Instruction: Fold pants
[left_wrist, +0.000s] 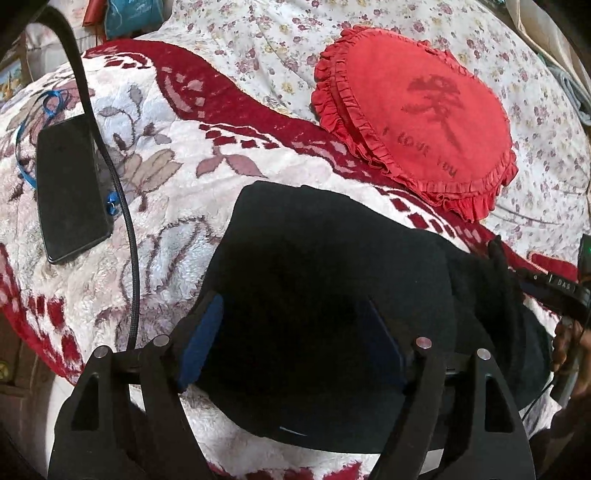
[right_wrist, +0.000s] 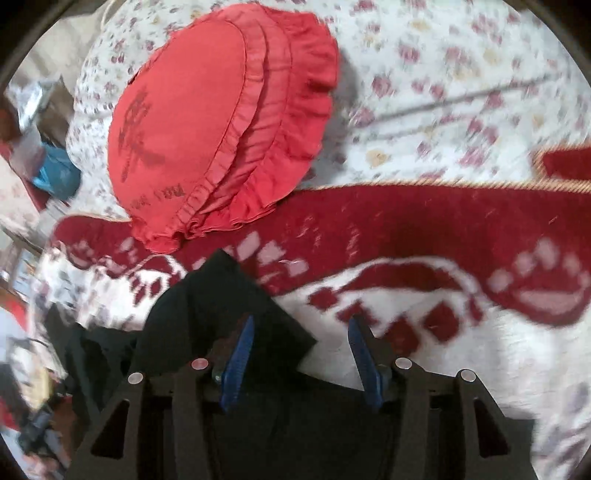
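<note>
A floral sheet (left_wrist: 369, 48) covered the bed, and over it lay a red-and-white blanket (left_wrist: 177, 155). The black pants (left_wrist: 332, 280) lay folded on the blanket, below a red frilled cushion (left_wrist: 417, 122) that rested partly on the blanket's red border and partly on the sheet. No open container showed; only a blue bag (left_wrist: 129, 16), contents hidden, sat past the bed's far edge.

The left gripper (left_wrist: 291, 339) stood with its blue pads (left_wrist: 203, 339) spread wide over the pants, gripping nothing. The right gripper (right_wrist: 301, 360) was likewise spread — its left pad (right_wrist: 238, 363) lay over a corner of the pants, its right pad over bare blanket.

Only the left view showed a black phone (left_wrist: 70, 192) lying on the blanket well left of the pants, a black cable (left_wrist: 122, 206) running beside it, a blue cord (left_wrist: 26, 147) at the phone's far side, and the right gripper's body at the frame's right edge. Only the right view — blurred — showed the pointed corner of the pants (right_wrist: 229, 295) near the cushion (right_wrist: 207, 122) and clutter beyond the bed's left side.
</note>
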